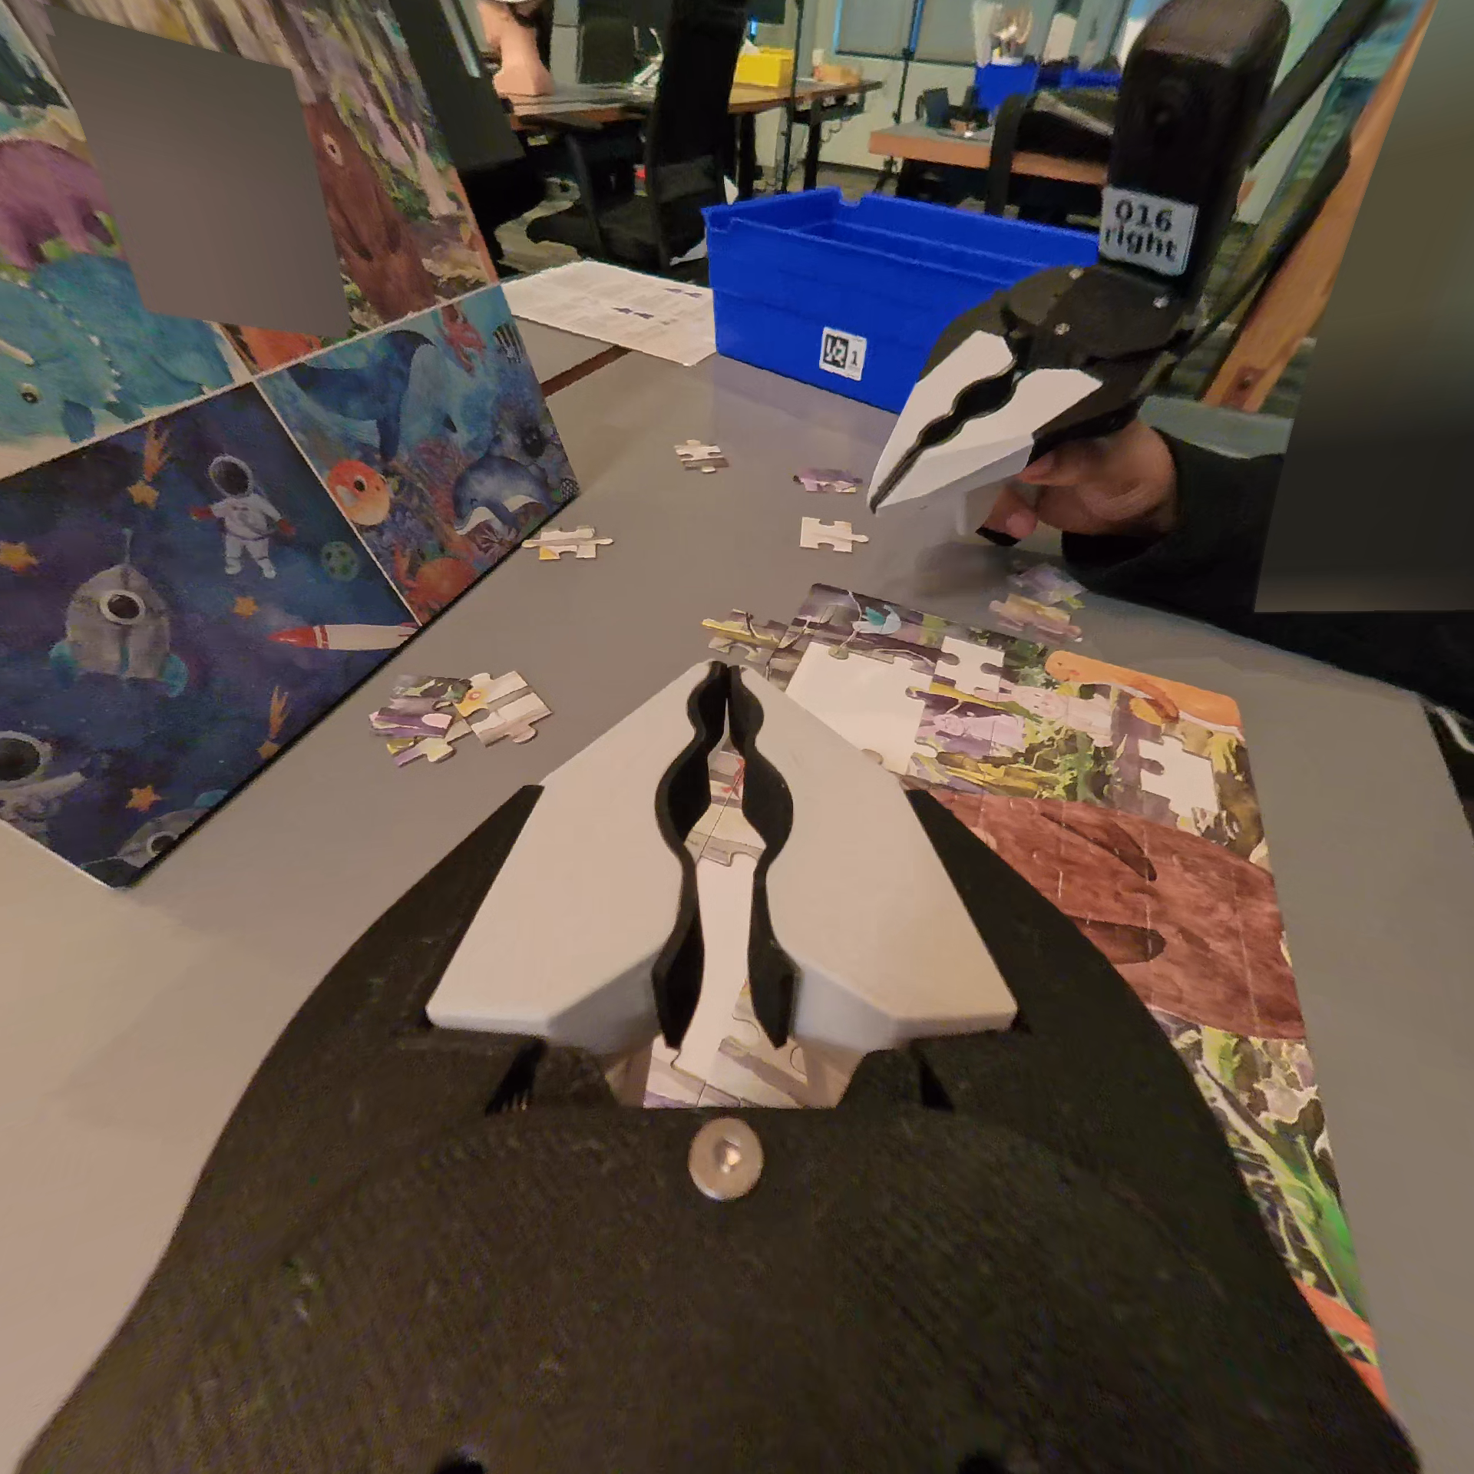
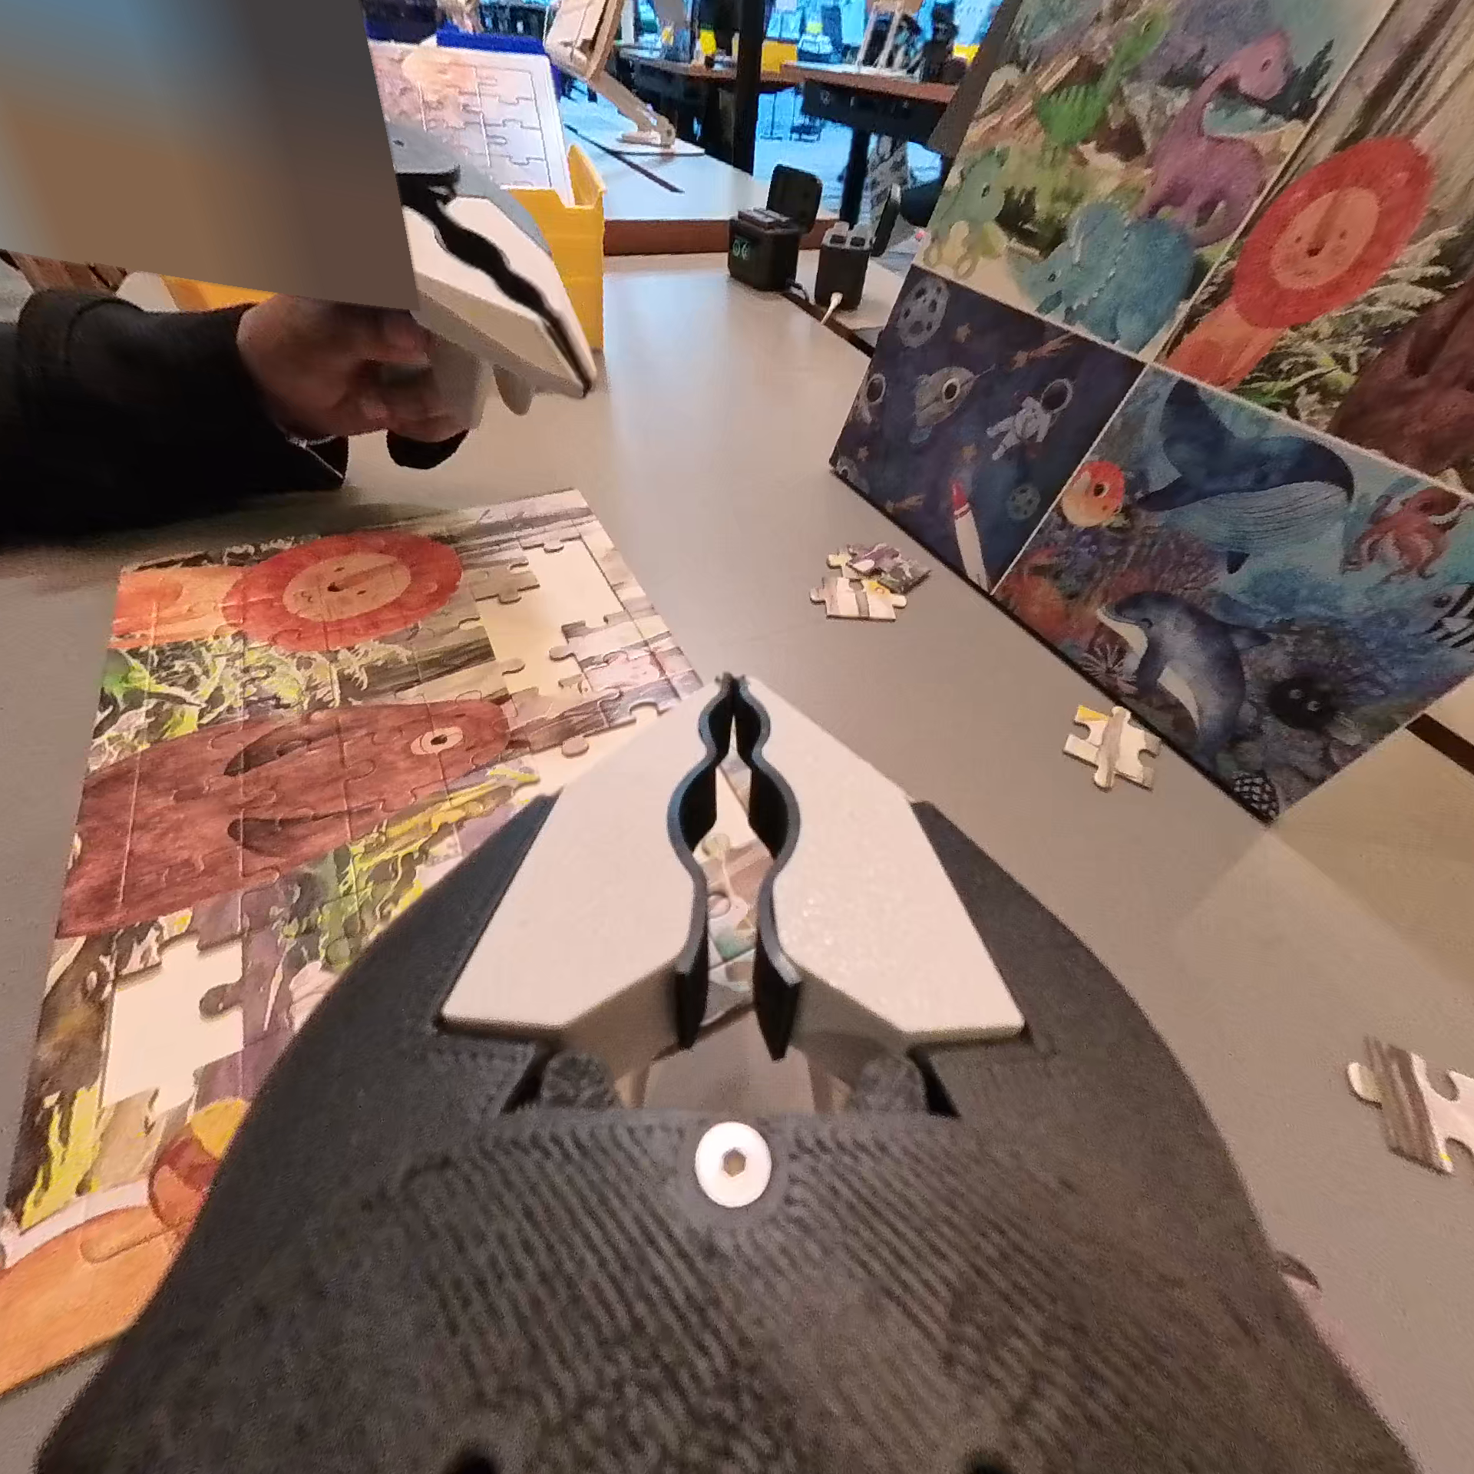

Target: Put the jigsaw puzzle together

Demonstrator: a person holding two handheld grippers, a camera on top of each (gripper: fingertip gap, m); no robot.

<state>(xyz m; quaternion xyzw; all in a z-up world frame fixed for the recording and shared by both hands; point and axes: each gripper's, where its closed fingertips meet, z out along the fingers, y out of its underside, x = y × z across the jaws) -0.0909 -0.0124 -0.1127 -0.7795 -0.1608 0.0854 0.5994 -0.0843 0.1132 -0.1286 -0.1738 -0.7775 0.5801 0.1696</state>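
The partly built jigsaw (image 1: 1117, 798) lies flat on the grey table, with a brown animal, an orange lion and several white gaps; it also shows in the right wrist view (image 2: 279, 718). My left gripper (image 1: 722, 670) is shut above the puzzle's edge, with no piece showing at its tips; the right wrist view shows it (image 2: 586, 383) raised over the table. My right gripper (image 2: 734, 682) is shut above the puzzle's other edge; the left wrist view shows it (image 1: 877, 498) shut, above loose pieces. Loose pieces lie around: a small heap (image 1: 459, 714), a single piece (image 1: 829, 533) and another (image 2: 1113, 746).
The picture-covered puzzle box (image 1: 239, 518) stands tilted beside the puzzle (image 2: 1196, 478). A blue bin (image 1: 837, 271) and a paper sheet (image 1: 614, 307) sit at the table's far side. A yellow bin (image 2: 578, 231) and black chargers (image 2: 766, 247) stand farther off. About 15 cm separates my right fingertips from the partly built jigsaw (image 1: 1117, 798). The right camera catches it too, in the right wrist view (image 2: 277, 895).
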